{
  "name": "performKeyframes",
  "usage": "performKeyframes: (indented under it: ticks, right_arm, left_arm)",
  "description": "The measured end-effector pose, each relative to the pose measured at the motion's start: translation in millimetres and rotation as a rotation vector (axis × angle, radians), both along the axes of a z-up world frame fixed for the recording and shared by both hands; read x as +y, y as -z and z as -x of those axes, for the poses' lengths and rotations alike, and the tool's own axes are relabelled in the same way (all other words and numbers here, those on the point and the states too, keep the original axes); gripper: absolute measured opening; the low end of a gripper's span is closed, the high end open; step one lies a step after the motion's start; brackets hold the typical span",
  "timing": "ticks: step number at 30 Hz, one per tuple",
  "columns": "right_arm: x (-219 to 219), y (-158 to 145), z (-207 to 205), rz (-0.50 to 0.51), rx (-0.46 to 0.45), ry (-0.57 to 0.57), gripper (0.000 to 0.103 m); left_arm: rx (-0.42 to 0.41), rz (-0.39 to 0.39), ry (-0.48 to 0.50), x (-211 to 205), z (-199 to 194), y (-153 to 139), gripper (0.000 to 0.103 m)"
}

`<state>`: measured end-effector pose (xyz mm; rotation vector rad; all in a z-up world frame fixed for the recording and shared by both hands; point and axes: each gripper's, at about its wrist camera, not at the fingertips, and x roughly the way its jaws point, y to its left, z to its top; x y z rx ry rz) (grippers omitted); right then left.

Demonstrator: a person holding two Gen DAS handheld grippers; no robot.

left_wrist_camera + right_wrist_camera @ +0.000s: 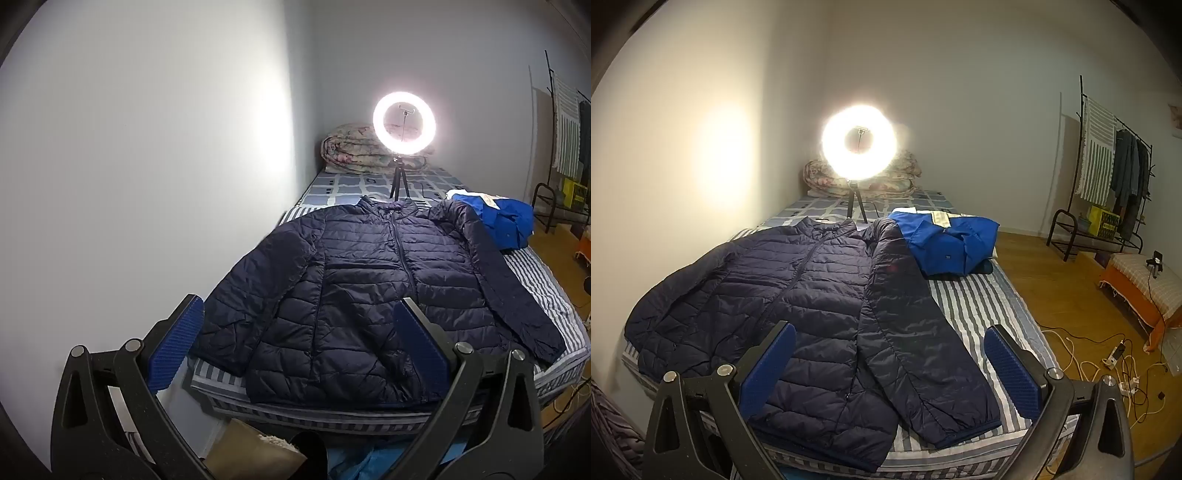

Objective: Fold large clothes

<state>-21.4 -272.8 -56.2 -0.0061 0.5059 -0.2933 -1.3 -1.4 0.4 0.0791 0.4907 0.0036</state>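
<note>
A dark navy quilted puffer jacket (369, 280) lies flat and zipped, front up, on the striped bed (535, 280), collar toward the far end, both sleeves spread out. It also shows in the right wrist view (798, 295), its right sleeve (916, 332) lying diagonally toward the bed's near edge. My left gripper (299, 339) is open and empty, held above the jacket's hem. My right gripper (890, 365) is open and empty, above the hem and the right sleeve cuff.
A folded blue garment (949, 240) lies on the bed beyond the jacket. A lit ring light on a tripod (858, 147) and a rolled quilt (827, 181) stand at the far end. A wall runs along the bed's left. Cables (1108, 365), a stool (1145, 288) and a clothes rack (1108, 177) are on the right.
</note>
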Motion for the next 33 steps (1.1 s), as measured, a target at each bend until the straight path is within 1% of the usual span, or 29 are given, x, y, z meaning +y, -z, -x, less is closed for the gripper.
performKeyframes:
  ticks: [4,8,12,13,16,33]
  right_arm:
    - [-0.3,0.7,-0.5,-0.002,0.005,0.001,0.103]
    - [-0.3,0.5,-0.1,-0.001,0.001,0.001,0.103]
    - [1.9,0.7,0.3,-0.003,-0.002,0.004,0.103]
    - [1.0,0.4,-0.4,-0.004,-0.002,0.005,0.103]
    - [1.2,1.6,0.2,-0.007,-0.003,0.009,0.103]
    - [-3.7,-1.6,1.6,-0.028,-0.012,0.027,0.103]
  left_arm:
    - [-0.007,-0.003,-0.006,-0.7,0.8,-0.1,0.103]
    - [-0.010,0.012,-0.016,2.6,1.2,-1.2,0.103]
    - [-0.012,0.017,-0.026,5.5,4.8,-8.3,0.103]
    - [-0.009,0.020,-0.023,6.9,-1.2,-5.7,0.103]
    - [-0.006,0.023,-0.024,8.4,-2.8,-6.0,0.103]
    - [-0.012,0.013,-0.016,5.1,3.8,-2.0,0.103]
